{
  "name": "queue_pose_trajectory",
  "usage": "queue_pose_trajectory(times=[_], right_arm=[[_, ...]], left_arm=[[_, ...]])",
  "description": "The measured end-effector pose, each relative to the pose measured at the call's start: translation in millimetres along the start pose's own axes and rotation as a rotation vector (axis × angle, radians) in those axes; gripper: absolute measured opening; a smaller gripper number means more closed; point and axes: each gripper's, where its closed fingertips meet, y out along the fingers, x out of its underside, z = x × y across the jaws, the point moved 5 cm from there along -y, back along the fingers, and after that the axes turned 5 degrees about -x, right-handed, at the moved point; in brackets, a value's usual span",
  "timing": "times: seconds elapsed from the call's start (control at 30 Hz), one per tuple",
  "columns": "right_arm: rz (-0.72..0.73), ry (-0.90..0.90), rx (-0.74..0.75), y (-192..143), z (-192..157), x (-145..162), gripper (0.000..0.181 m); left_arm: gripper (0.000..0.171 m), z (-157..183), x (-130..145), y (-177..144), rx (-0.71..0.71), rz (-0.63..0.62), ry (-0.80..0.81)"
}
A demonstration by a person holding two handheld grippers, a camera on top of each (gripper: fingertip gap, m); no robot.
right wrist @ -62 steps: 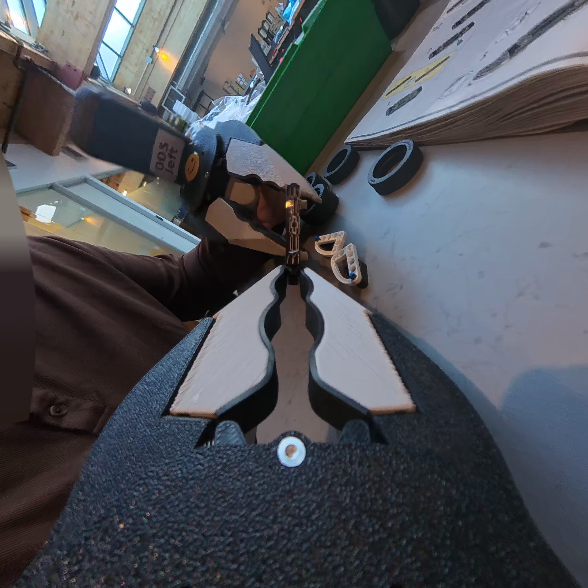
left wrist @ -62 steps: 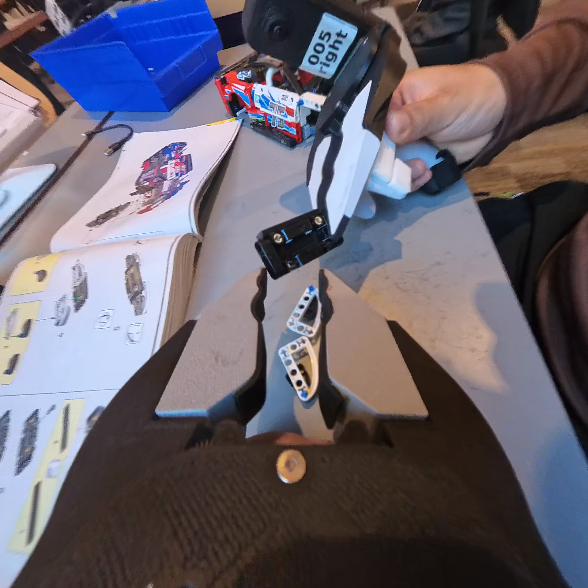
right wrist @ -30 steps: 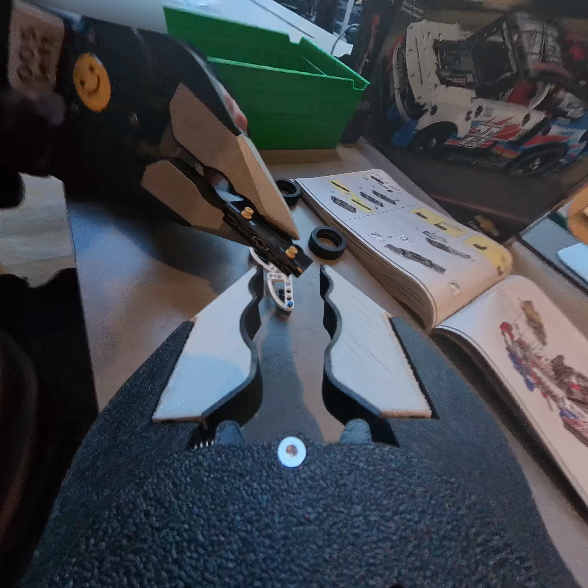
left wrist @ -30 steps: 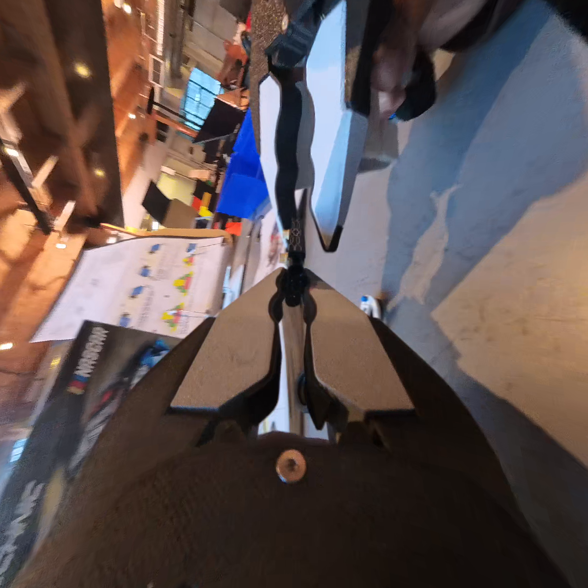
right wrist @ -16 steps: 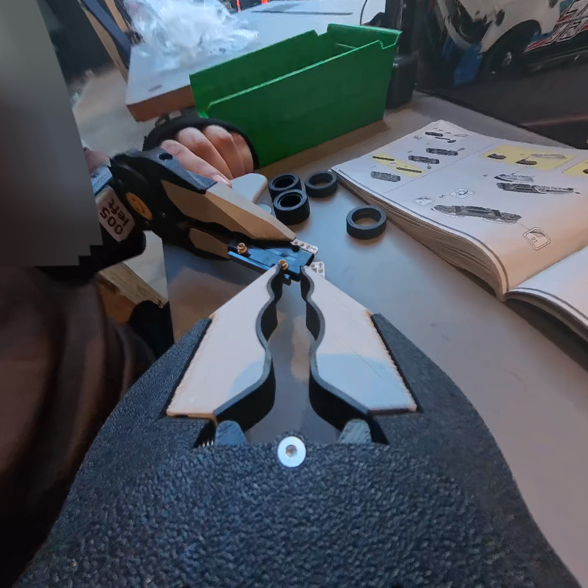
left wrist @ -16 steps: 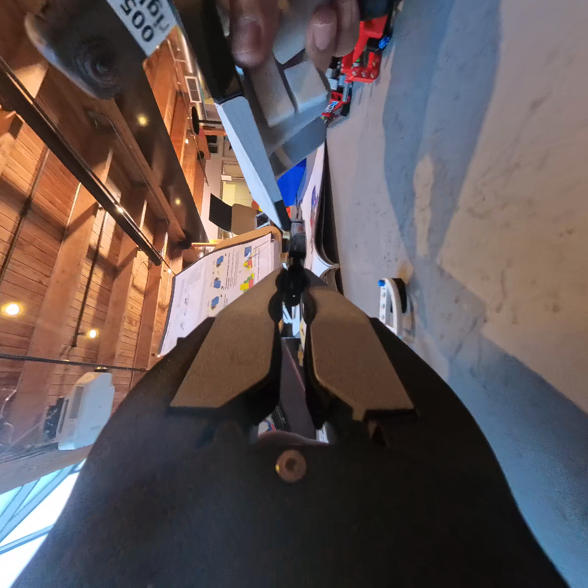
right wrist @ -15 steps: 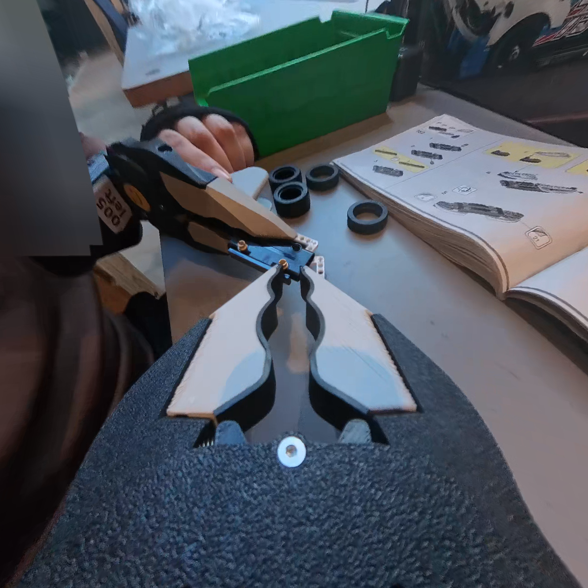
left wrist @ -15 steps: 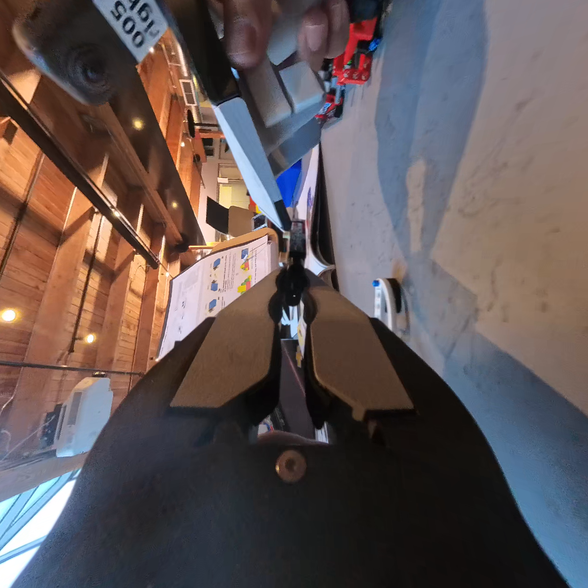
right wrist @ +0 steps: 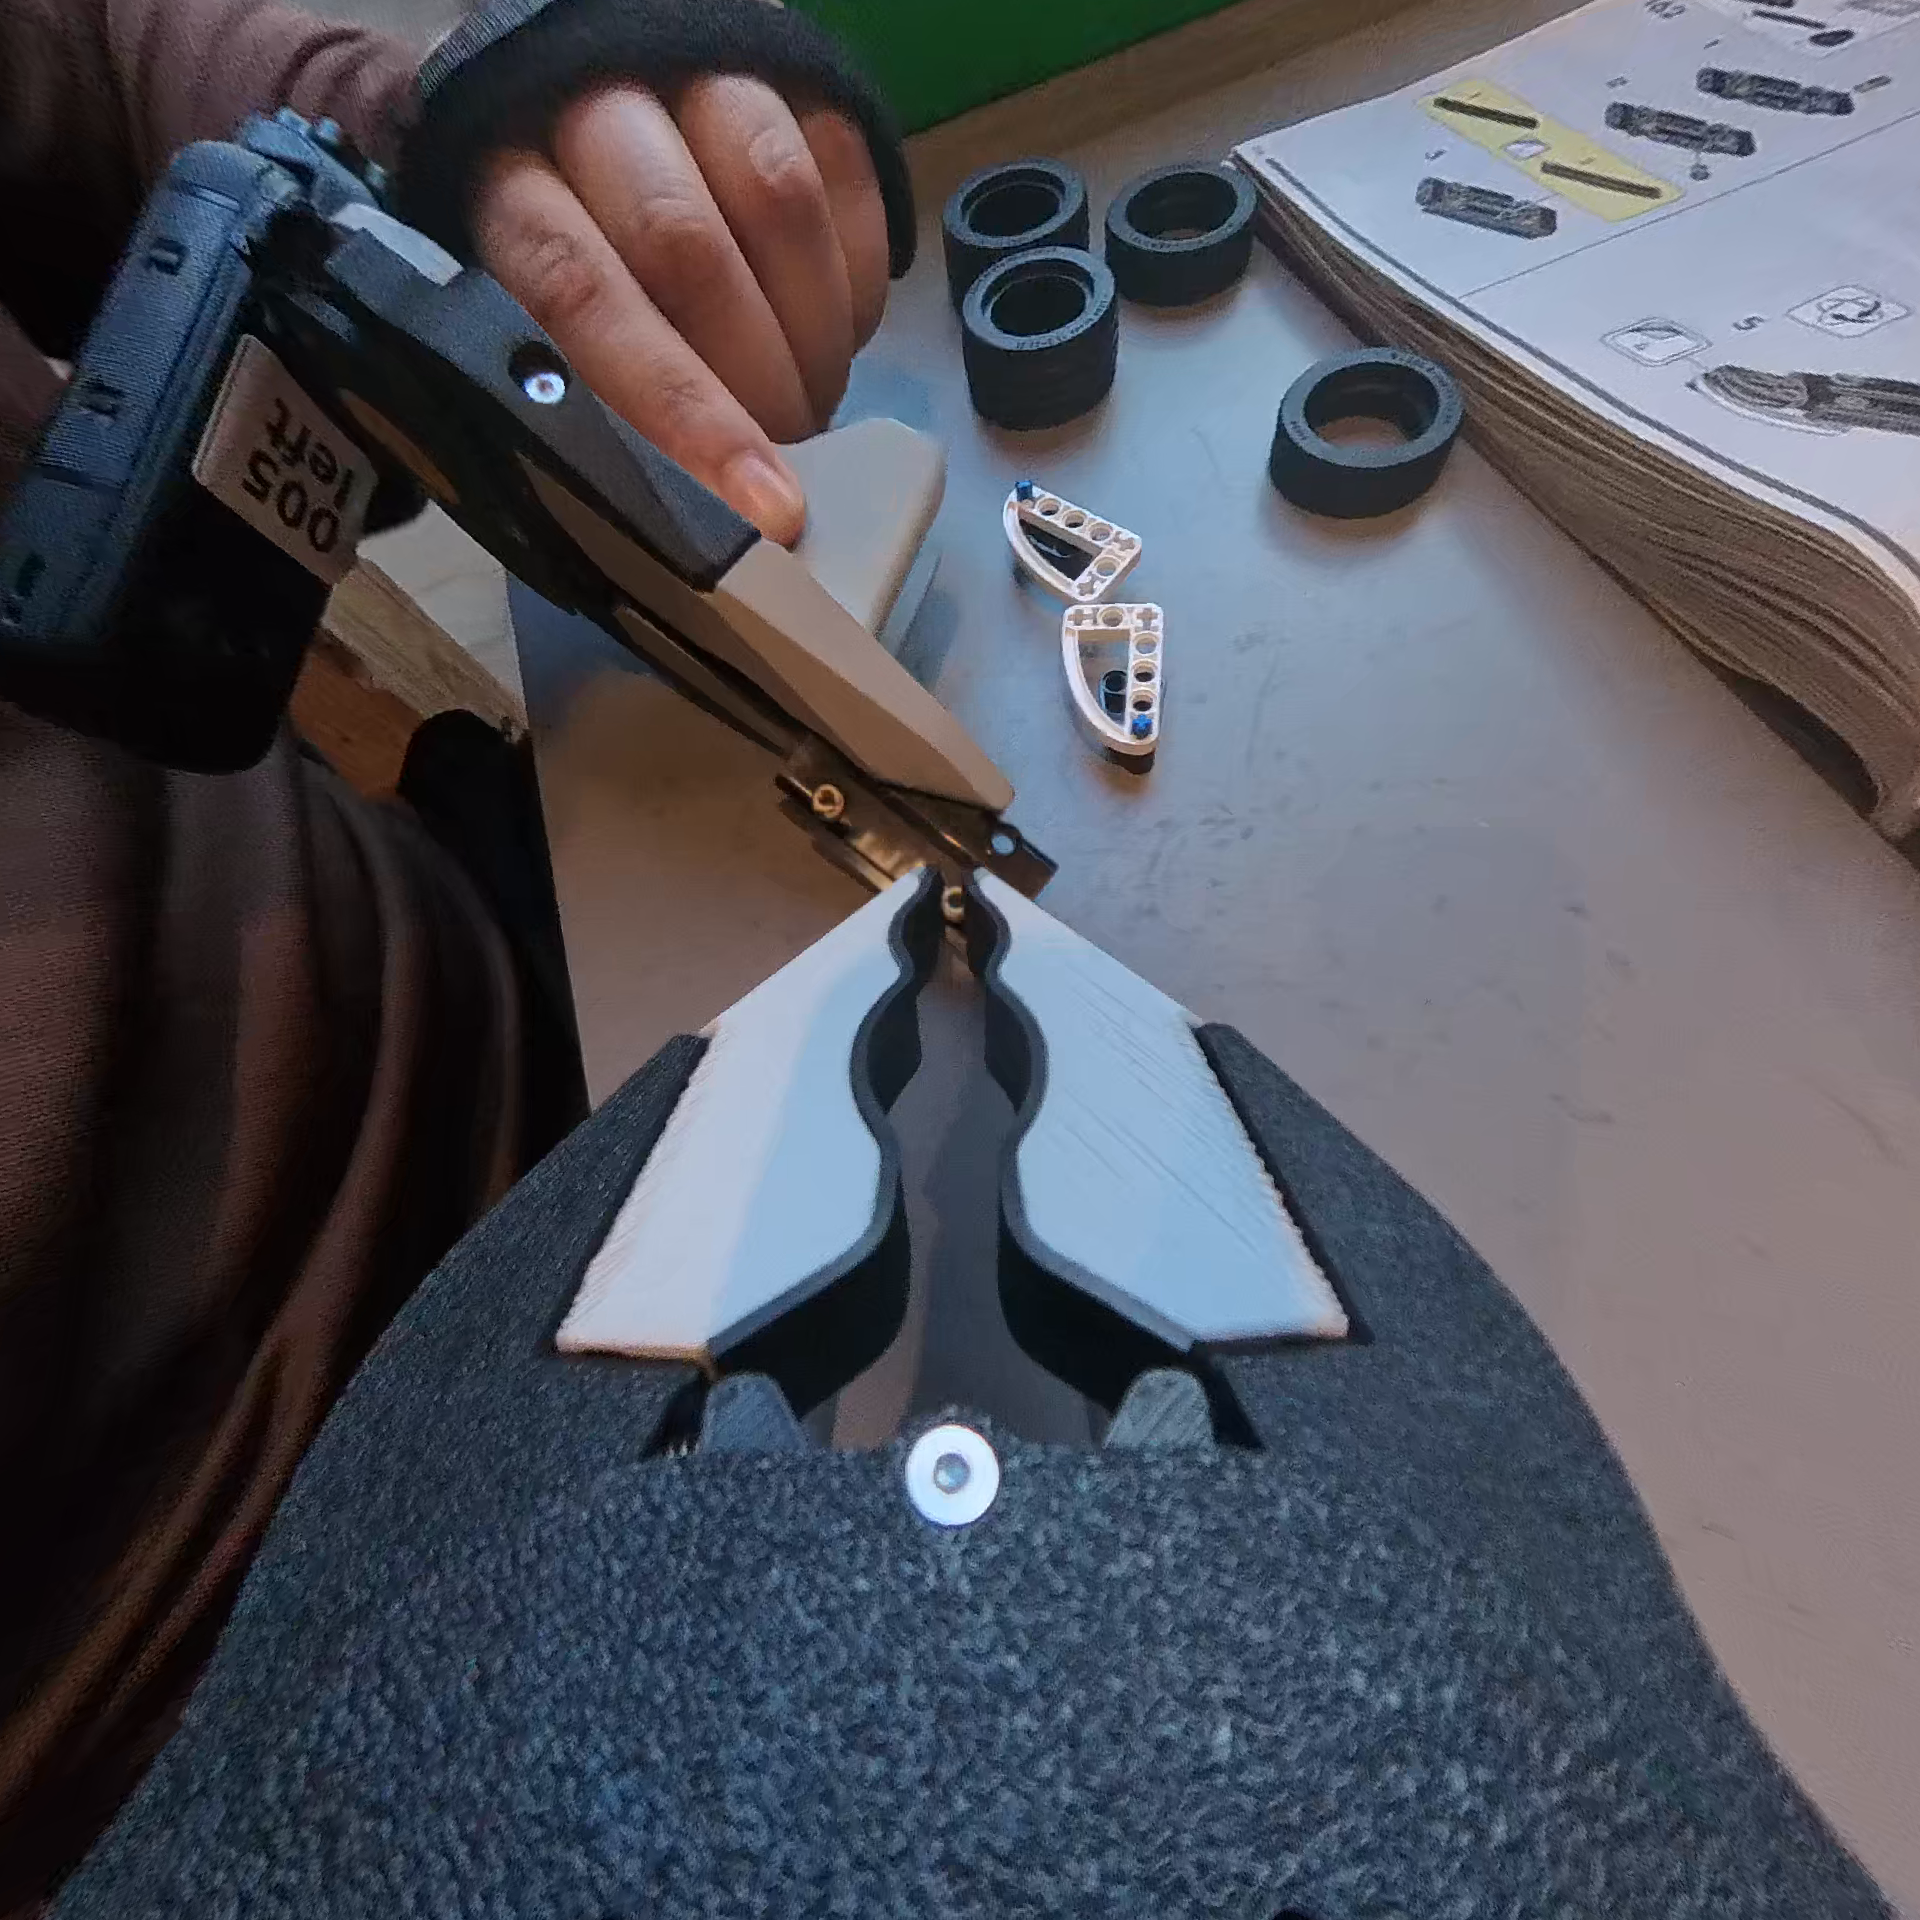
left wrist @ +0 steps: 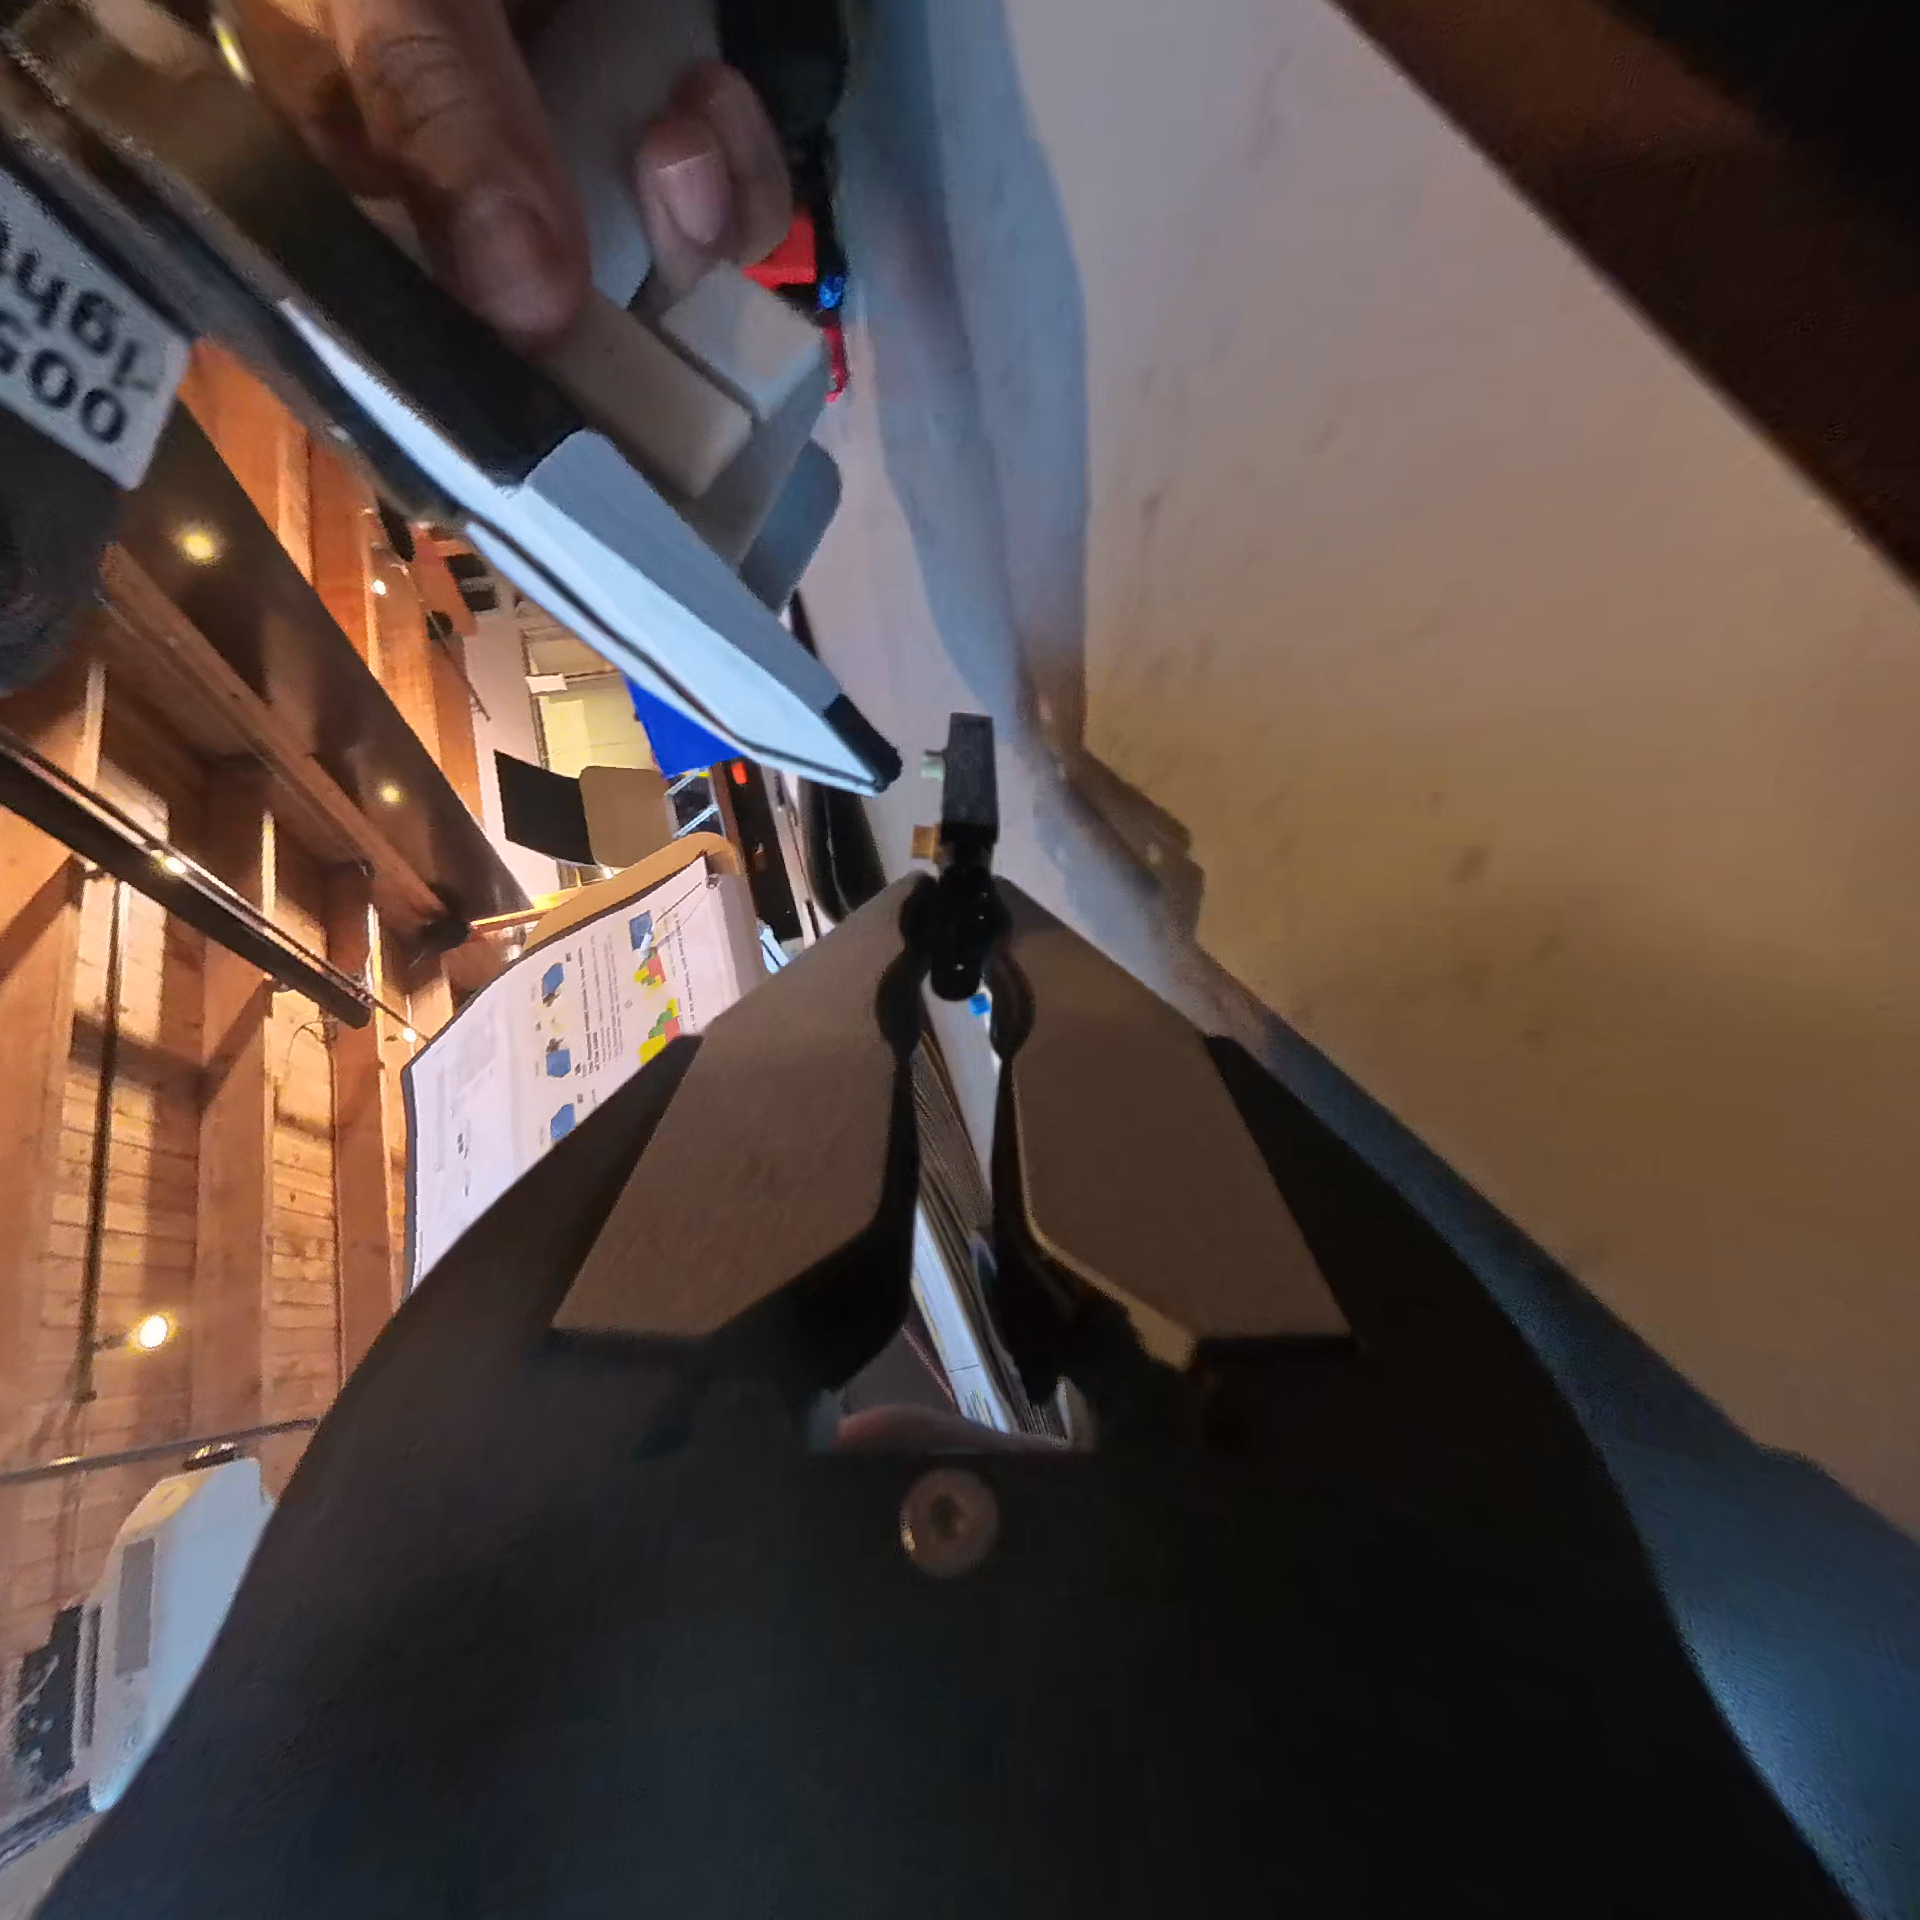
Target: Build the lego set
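My left gripper (left wrist: 961, 914) is shut on a flat black lego piece (left wrist: 968, 779) and holds it above the table; the right wrist view shows this gripper (right wrist: 997, 821) and the piece (right wrist: 904, 831) too. Tan pins (right wrist: 826, 798) stick out of the piece. My right gripper (right wrist: 951, 888) has its jaws a narrow gap apart, tips at one tan pin (right wrist: 951, 902). In the left wrist view its tip (left wrist: 873, 769) is just beside that pin (left wrist: 932, 767). Two white curved pieces (right wrist: 1070, 540) (right wrist: 1117, 675) lie on the table.
Several black tyres (right wrist: 1039, 322) lie on the grey table (right wrist: 1455, 935) beyond the white pieces. An open instruction book (right wrist: 1662, 260) lies at the right. A red lego car (left wrist: 795, 249) shows partly, far off. The person's body is close on the left. The grippers are tip to tip, or close to it.
The black piece passed from my right gripper to my left one. My right gripper opened, narrowed again, and moved in until its tips reached the tan pin.
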Motion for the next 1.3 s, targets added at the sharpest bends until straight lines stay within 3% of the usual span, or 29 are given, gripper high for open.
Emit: queue_pose_trajectory(times=[0.1,0.43,0.87,1.13,1.3], right_arm=[[-0.113,-0.051,0.047,8,-3,8,0.004],[-0.145,-0.05,0.07,12,-5,8,0.005],[-0.072,0.033,0.025,29,-13,1,0.003],[-0.052,-0.045,0.136,30,-13,-2,0.0],[0.102,-0.007,0.288,5,10,-22,0.0]], left_arm=[[0.005,7,-3,0,0.036,0.009,0.015],[0.005,10,-1,-1,0.024,-0.002,0.022],[0.006,17,4,-20,0.038,-0.022,-0.03],[0.005,17,5,-18,0.067,-0.084,-0.097],[0.006,17,8,-18,0.084,-0.089,-0.163]])
